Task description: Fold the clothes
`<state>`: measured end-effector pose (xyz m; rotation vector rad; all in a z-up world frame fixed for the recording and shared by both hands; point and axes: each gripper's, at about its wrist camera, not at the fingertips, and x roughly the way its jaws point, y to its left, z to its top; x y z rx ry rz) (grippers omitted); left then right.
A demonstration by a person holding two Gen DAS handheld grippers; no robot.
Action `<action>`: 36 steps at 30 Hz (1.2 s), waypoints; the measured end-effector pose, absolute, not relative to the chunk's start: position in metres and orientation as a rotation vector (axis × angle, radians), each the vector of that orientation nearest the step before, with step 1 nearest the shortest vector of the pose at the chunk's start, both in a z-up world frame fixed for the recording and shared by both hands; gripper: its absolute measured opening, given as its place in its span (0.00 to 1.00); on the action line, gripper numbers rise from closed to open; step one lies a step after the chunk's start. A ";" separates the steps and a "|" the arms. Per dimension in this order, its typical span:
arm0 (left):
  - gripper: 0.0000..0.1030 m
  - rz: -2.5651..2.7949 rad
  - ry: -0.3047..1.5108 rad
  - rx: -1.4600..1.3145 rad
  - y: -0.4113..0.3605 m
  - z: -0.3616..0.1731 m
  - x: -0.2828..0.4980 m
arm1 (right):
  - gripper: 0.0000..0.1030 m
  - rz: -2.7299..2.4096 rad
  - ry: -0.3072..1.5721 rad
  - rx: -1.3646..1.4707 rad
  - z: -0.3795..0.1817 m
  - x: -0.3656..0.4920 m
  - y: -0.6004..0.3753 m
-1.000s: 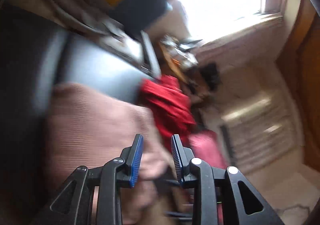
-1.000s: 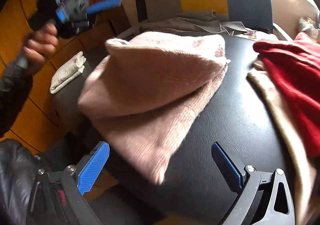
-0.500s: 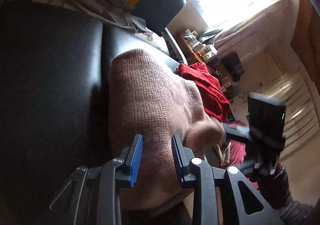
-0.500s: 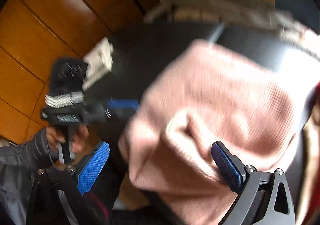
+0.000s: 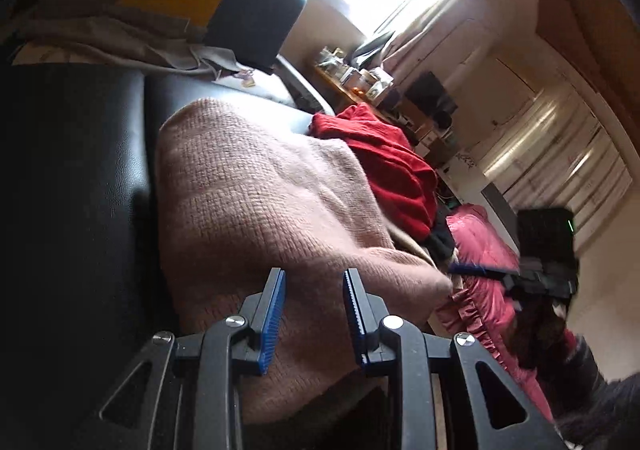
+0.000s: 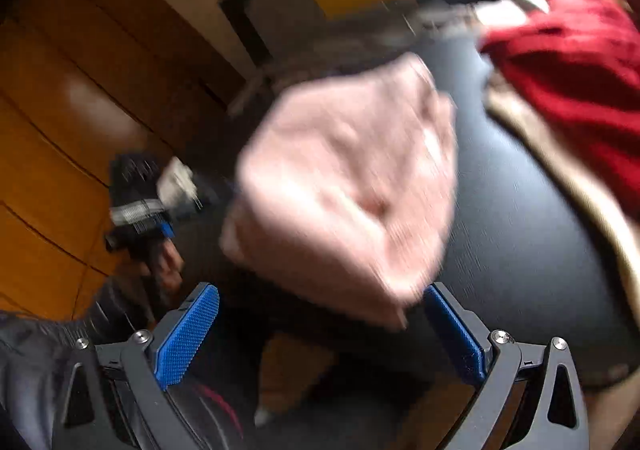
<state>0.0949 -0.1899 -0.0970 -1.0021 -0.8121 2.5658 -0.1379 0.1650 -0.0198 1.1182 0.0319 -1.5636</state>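
Left tongs point forward and downward, blue pads parallel, set narrowly apart with nothing pressed between them. Right tongs are spread wide, pads clear of contact. A hand in a dark sleeve grips the left tongs' handle.

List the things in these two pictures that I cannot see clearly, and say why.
- Pink sweater, right wrist view: motion blur hides its folds and edges.
- Pink sweater's near edge, left wrist view: the left claw covers it.
- Right claw, left wrist view: blurred, mostly dark.
- Beige garment: mostly under the red garment.
- Shelf items: too small.
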 end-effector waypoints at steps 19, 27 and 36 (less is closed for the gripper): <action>0.27 2.390 -0.032 -1.238 -0.112 -0.132 0.088 | 0.12 -1.844 0.230 1.048 -0.018 -0.177 0.081; 0.27 2.266 -0.076 -1.308 -0.124 -0.115 0.082 | 0.14 -1.870 0.179 1.221 -0.076 -0.193 0.095; 0.27 2.365 -0.444 -1.121 -0.150 -0.089 0.055 | 0.68 -1.688 -0.134 1.165 -0.043 -0.168 0.148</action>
